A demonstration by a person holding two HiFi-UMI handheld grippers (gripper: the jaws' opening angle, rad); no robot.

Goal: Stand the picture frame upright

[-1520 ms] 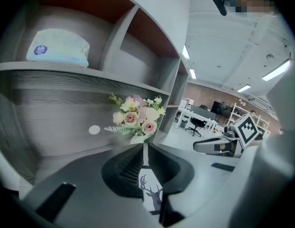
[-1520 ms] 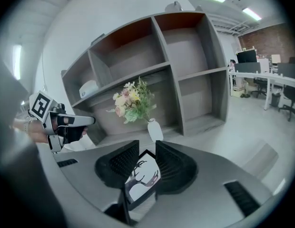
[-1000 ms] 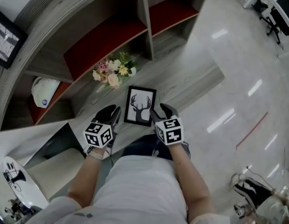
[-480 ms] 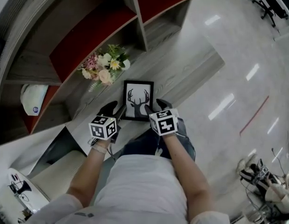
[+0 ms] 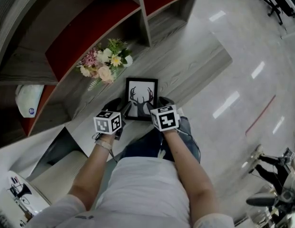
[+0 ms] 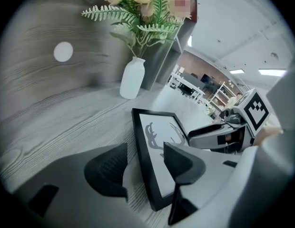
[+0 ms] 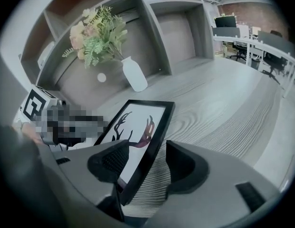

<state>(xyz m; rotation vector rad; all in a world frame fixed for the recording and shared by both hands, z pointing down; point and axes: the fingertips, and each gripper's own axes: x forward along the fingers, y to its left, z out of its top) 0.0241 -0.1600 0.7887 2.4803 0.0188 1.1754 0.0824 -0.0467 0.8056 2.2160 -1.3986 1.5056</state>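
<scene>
- Shelf (image 5: 200,65): carries the frame; vase (image 6: 132,78) stands just beyond the frame's far-left corner.
- Frame (image 5: 141,96): flat, face up, not yet stood.
- Left gripper (image 6: 147,163): jaws have just been opening and are now wide. They straddle the frame's left edge with the pads off it.
- Right gripper (image 7: 147,165): same on the frame's right edge.
- Step: pre-grasp, I'd say. Next you clamp both edges, then tip the frame up short of the vase.
- Hidden: the frame's back and any prop leg. In the head view your cubes cover its near edge.
</scene>
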